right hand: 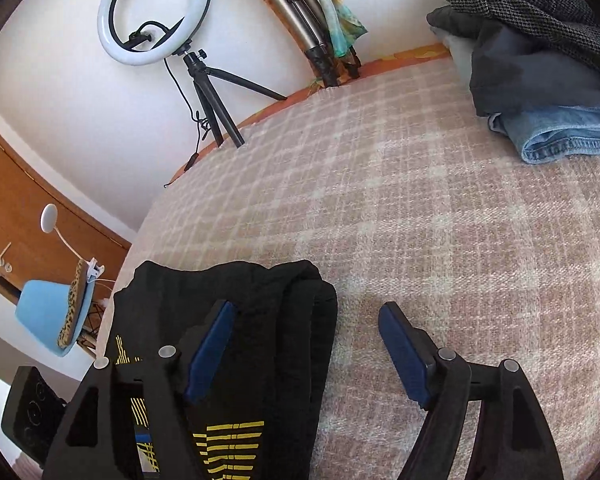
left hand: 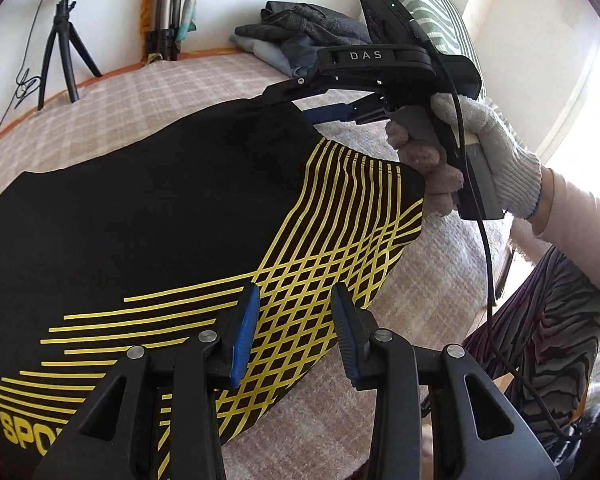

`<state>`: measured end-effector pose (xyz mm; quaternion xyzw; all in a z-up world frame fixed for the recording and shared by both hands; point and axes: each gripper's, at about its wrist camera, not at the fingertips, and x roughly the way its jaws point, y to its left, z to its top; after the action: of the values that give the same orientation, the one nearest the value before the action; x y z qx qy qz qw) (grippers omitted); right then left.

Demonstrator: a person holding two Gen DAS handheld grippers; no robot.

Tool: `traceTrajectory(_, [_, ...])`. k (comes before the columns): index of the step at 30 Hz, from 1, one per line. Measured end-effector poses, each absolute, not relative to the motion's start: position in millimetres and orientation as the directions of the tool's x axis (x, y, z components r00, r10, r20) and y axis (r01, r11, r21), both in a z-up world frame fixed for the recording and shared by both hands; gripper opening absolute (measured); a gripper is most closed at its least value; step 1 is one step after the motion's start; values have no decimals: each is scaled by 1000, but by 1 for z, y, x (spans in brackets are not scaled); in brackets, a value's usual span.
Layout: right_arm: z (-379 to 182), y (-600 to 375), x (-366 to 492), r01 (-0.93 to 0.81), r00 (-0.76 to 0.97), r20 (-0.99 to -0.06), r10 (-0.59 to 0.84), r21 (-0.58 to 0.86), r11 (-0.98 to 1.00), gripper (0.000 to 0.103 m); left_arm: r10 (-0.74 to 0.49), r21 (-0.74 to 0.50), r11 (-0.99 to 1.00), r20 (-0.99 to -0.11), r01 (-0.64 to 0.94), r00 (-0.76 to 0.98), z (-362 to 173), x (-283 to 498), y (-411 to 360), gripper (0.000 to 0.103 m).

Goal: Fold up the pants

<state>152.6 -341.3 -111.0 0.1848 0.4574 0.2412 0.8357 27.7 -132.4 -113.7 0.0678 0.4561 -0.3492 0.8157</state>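
a: our left gripper (left hand: 294, 332) hangs spread over the black pants (left hand: 148, 232) with yellow lines, gripping nothing. if we close here we may catch only the top layer and drag the fold askew.

b: agreed. ahead and to its right, our right gripper (right hand: 308, 350) is spread too, one finger over the bunched black edge, the other over the checked blanket (right hand: 420, 200). the pants lie flat beneath us, already doubled, and their edge looks thick and rumpled.

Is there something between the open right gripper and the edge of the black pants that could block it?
Nothing visible blocks it. The right gripper is open right over the edge of the black pants, with only bare blanket beside.
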Motion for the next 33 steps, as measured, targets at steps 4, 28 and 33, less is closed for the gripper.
traceTrajectory(4, [-118,-329,156,-239,422,-678,602,558,795,34,-506,-200,747,-790,635,346,-114,19,-131,35])
traceTrajectory(28, [-34,-243,151,-465,549,-677,490,241,852,51,-326,-281,945,-737,170,592,-74,88,39,35])
traceTrajectory(33, [-50,-190,171,-521,434,-672,600,356,775,51,-302,-263,952,-734,155,608,-66,118,48,35])
